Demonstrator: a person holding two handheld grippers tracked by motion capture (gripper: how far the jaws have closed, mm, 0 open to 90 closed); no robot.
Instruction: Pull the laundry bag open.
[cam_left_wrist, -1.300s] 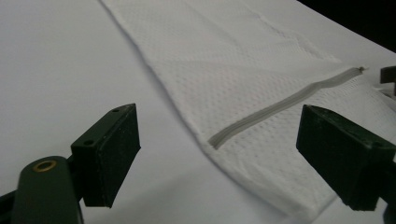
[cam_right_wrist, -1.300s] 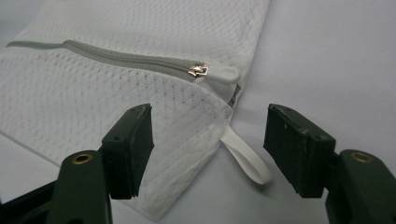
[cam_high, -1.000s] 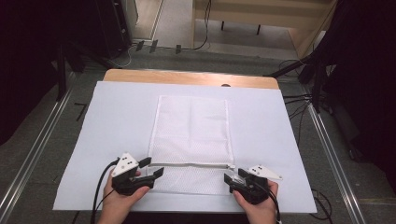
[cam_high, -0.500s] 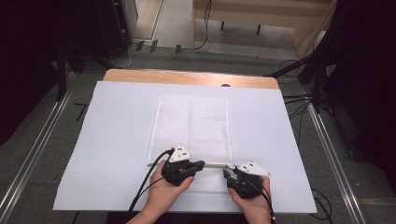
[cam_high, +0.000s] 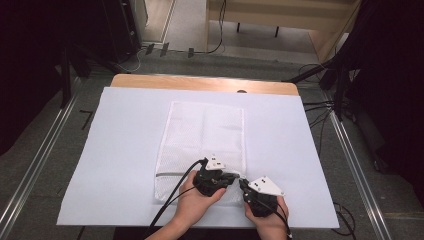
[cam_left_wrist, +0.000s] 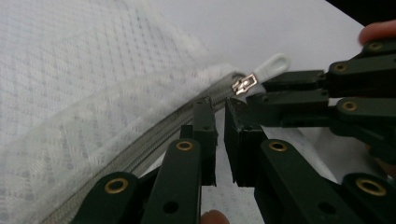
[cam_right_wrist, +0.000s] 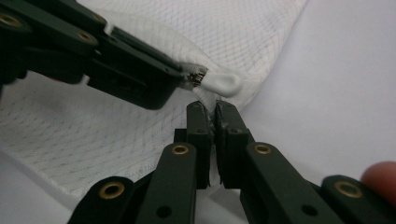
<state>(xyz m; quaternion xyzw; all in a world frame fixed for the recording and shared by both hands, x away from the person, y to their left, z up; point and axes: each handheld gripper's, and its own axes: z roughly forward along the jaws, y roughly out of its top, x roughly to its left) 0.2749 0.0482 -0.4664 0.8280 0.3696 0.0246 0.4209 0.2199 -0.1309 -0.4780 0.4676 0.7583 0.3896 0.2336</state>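
Note:
A white mesh bag (cam_high: 205, 130) lies flat on a white sheet (cam_high: 125, 150), its grey zipper (cam_left_wrist: 140, 149) along the near edge. The metal slider (cam_left_wrist: 245, 84) with its white pull tab (cam_right_wrist: 224, 84) sits at the bag's near right corner. My left gripper (cam_high: 234, 177) (cam_left_wrist: 218, 103) has just closed and is shut on the zipper's end, just short of the slider. My right gripper (cam_high: 243, 184) (cam_right_wrist: 215, 108) has just closed on the mesh fabric right under the pull tab. The two sets of fingertips almost touch.
The sheet covers a wooden table (cam_high: 200, 82) and leaves only the far rim bare. Metal rails (cam_high: 350, 165) run along both sides on the floor. Dark equipment and cables (cam_high: 320, 105) stand beyond the far and right edges.
My left gripper has travelled right along the bag's near edge, from its left corner to the right gripper. Both grippers' jaws have closed. The right hand has stayed put.

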